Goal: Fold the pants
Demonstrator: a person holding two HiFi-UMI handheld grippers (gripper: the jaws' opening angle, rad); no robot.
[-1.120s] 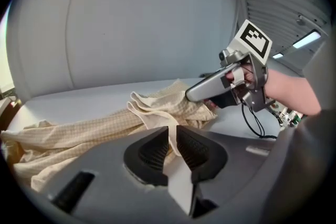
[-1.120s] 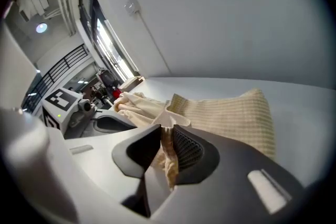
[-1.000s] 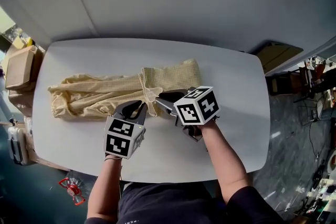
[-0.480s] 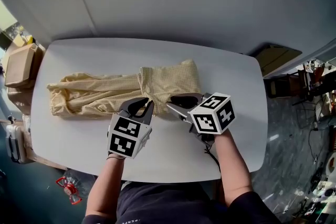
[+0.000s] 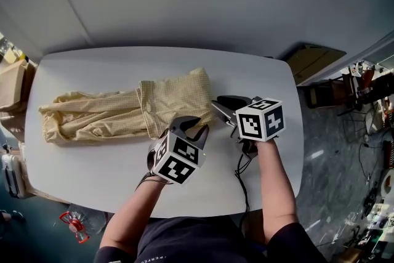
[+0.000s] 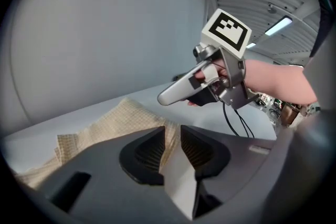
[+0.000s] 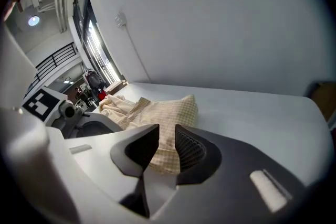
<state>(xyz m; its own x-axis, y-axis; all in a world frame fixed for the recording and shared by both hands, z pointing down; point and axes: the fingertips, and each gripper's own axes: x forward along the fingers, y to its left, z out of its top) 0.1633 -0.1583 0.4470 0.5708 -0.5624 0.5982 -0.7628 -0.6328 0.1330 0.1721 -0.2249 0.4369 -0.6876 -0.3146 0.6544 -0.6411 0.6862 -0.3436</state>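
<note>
Head view: pants [image 5: 123,114], pale yellow check, lie lengthwise on the white bench [image 5: 123,178], from the left edge of the frame to just right of centre. The right-hand part is flat and squarish; the left-hand part is bunched in long folds.

Left hand-held gripper [image 5: 194,127] sits at centre frame, with its tips at the lower right edge of the pants. Whether they touch the cloth cannot be told from here. Its marker cube [image 5: 177,158] is below it.

Right hand-held gripper [image 5: 226,105] is just right of the pants' right edge, near it but apart. Its cube [image 5: 260,119] is right of the jaws, and a black cable [image 5: 241,169] hangs from it toward the lower frame.

A brown box [image 5: 9,86] is at the far left edge, off the bench.

Left gripper view: left hand-held gripper [image 6: 172,131] is released — jaws stand apart with a narrow gap and nothing between the pads. The pants [image 6: 121,120] lie beyond the gap, at centre left. The right hand-held gripper [image 6: 184,93] shows at upper right, above the bench [image 6: 157,93].

Right gripper view: right hand-held gripper [image 7: 167,134] is also released — jaws parted, gap empty. The pants [image 7: 163,110] lie past the tips at centre frame, and bare bench [image 7: 252,107] spreads to the right.
</note>
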